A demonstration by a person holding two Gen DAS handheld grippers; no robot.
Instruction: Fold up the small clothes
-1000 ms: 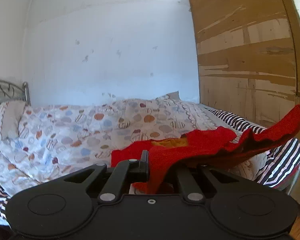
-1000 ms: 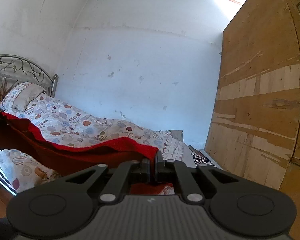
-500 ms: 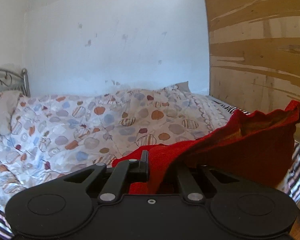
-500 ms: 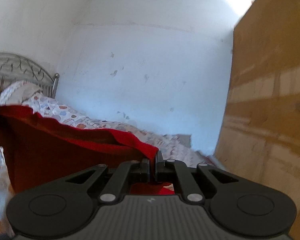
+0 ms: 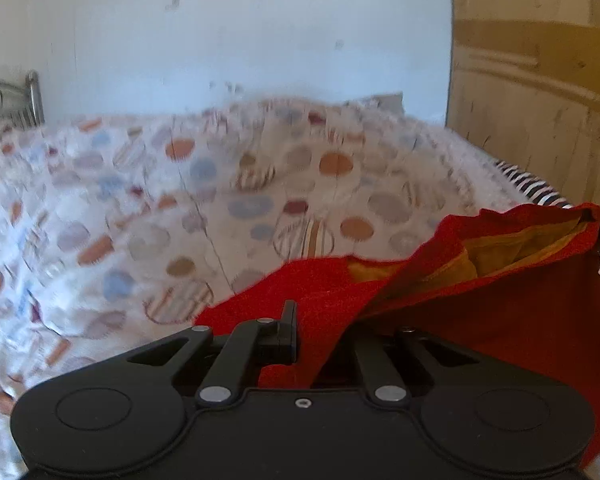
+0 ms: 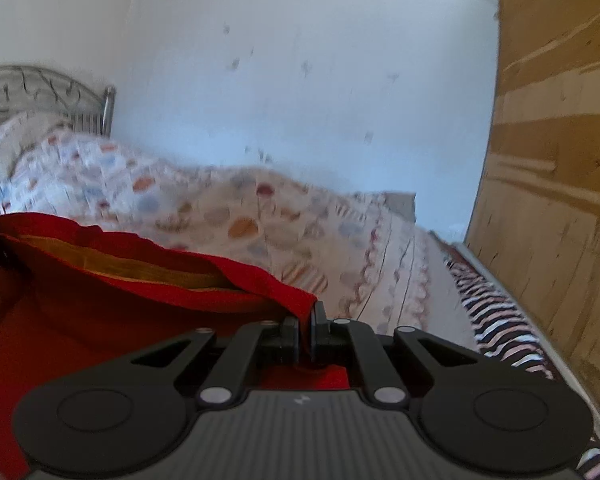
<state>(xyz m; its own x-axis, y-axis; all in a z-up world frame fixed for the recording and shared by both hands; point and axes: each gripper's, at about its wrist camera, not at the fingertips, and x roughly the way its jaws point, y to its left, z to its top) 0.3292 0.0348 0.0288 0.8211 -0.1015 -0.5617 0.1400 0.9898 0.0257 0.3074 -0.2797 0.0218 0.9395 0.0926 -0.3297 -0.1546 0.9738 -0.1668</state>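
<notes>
While I hold it above the bed (image 5: 260,184), my left tool (image 5: 296,336) is clamped on one corner of the red garment (image 5: 500,304), which sags open, showing an orange lining. My right tool (image 6: 305,330) pinches the other corner. If either thin pinch slips, the cloth could drop crumpled onto the quilt (image 6: 260,232).

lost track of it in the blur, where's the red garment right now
The red garment hangs stretched between the left claw and right claw, each shut on one end, in front of the patterned quilt.
</notes>
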